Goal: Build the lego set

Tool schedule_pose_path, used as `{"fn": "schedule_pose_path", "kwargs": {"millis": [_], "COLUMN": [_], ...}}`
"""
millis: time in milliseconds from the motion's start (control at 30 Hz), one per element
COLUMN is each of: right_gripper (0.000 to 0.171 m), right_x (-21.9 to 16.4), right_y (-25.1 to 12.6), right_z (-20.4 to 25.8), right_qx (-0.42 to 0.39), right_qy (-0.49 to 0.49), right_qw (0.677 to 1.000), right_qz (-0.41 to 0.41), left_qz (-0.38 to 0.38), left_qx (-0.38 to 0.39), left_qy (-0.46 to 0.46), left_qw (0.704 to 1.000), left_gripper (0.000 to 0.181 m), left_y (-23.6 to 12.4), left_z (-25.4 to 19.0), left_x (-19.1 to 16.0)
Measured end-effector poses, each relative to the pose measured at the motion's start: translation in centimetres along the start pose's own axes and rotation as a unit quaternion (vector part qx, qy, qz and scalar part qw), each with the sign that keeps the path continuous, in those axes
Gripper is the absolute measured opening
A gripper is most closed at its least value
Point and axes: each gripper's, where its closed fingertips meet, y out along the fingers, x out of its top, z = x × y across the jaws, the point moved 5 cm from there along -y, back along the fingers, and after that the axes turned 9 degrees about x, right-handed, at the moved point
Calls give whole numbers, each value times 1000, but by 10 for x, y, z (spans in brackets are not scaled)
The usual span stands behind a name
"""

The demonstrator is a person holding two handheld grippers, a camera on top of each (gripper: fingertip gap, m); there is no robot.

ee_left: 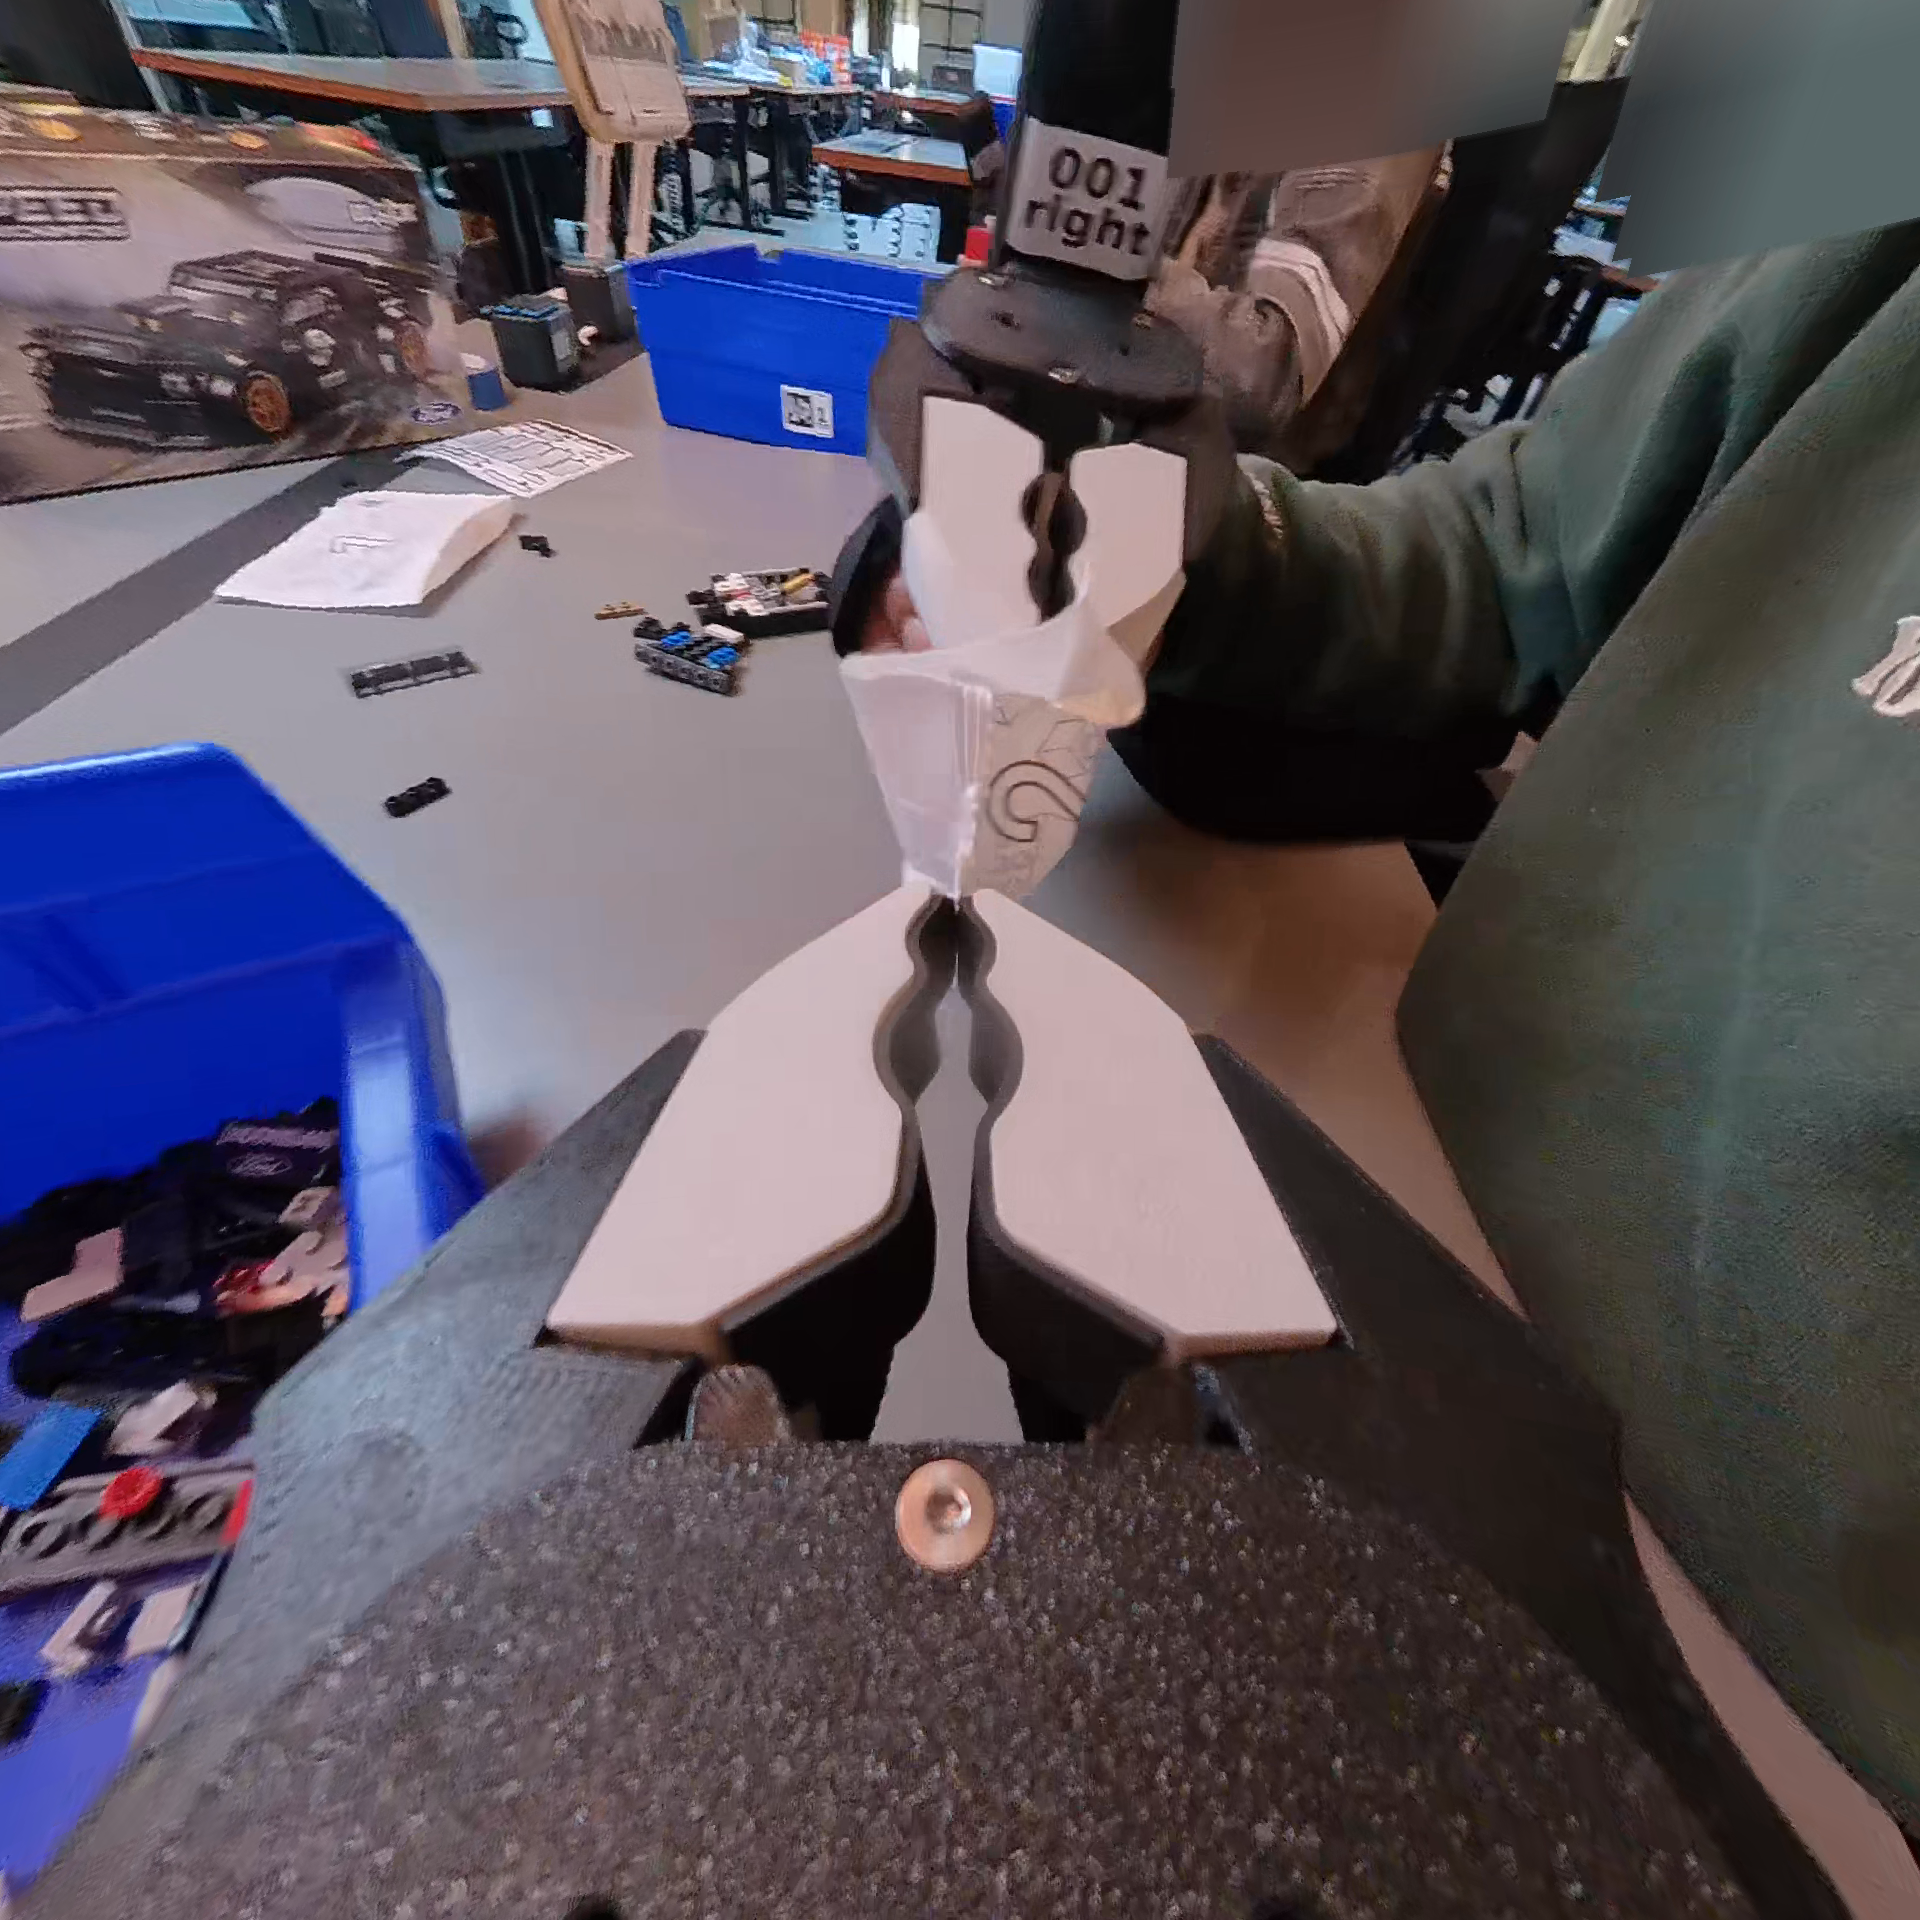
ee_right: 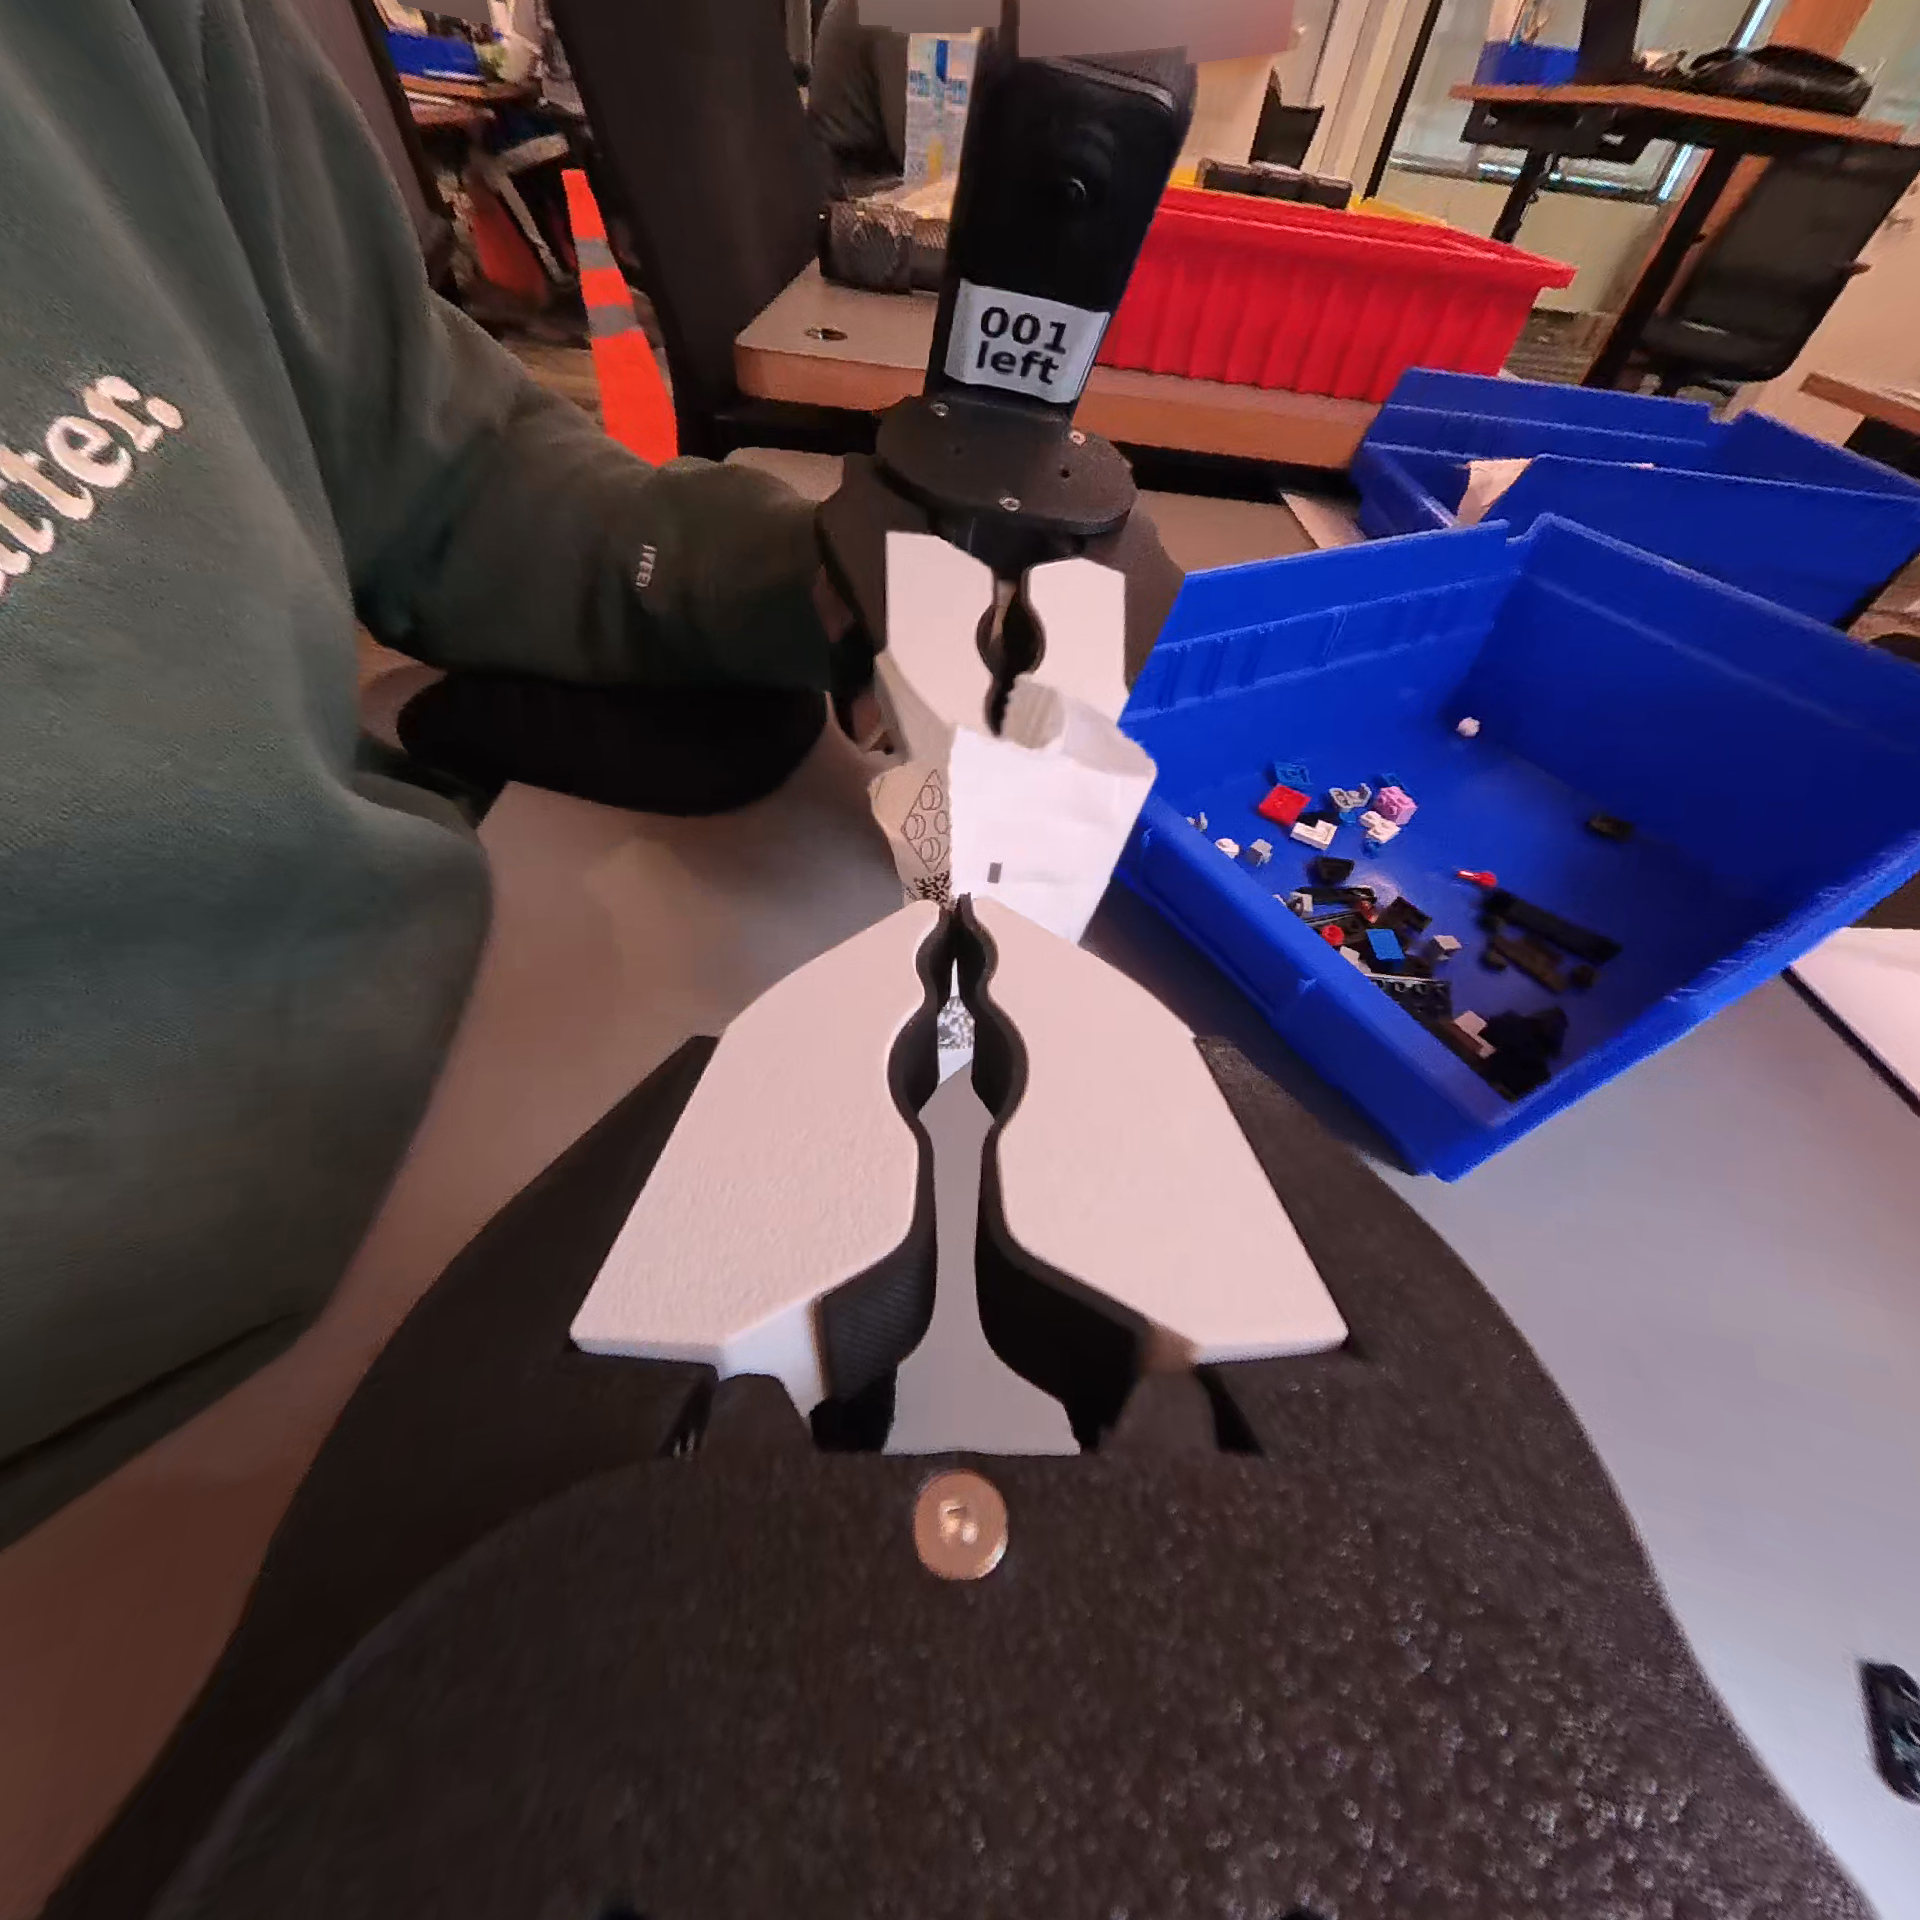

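A white paper bag point(ee_left: 987, 769) was stretched in mid-air above the grey table point(ee_left: 623, 831), between the two grippers. One end was pinched by the left gripper point(ee_left: 951, 909), the opposite end by the right gripper point(ee_right: 958, 912), which faced it along the bag's long axis.

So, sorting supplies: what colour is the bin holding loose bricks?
Blue plastic bin; right wrist view shows it best.

Wrist views face each other closely, sharing paper bag point(ee_left: 987, 769).

Green sweatshirt sleeve point(ee_left: 1558, 499), black hand-held gripper point(ee_left: 951, 909), white fingers point(ee_left: 790, 1143)
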Motion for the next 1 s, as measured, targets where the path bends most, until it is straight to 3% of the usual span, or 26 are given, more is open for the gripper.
{"fn": "schedule_pose_path", "kwargs": {"millis": [200, 467, 533, 600, 667, 733, 867, 1000], "right_gripper": [0, 1, 16, 13, 0, 0, 0, 0], "right_x": [5, 0, 5, 21, 34, 35, 0, -14], "right_y": [-13, -21, -27, -38, -42, -33, -5, 3], "right_z": [-13, -13, -16, -16, -11, -8, -5, -5], "right_qx": [-51, -39, -53, -56, -61, -67, -51, -44], "right_qy": [-1, 12, 15, 12, 1, -9, -20, -16], "right_qw": [998, 999, 998, 997, 997, 998, 987, 979], "right_qz": [-37, -21, -19, -47, -51, -4, 148, 199], "left_qz": [-42, -31, -16, 9, 27, 58, 99, 125], "left_qx": [-56, 2, 18, 41, 48, 51, 40, 32], "left_qy": [4, 52, 71, 98, 114, 138, 167, 187], "left_qw": [998, 998, 997, 994, 992, 987, 980, 974], "left_gripper": [1, 1, 1, 1, 1, 1, 1, 1], "left_y": [-1, -9, -9, -9, -7, -2, 7, 10], "left_z": [-18, -6, -4, -1, -1, -3, -12, -17], "left_x": [10, 7, 5, 1, -2, -9, -19, -26]}}
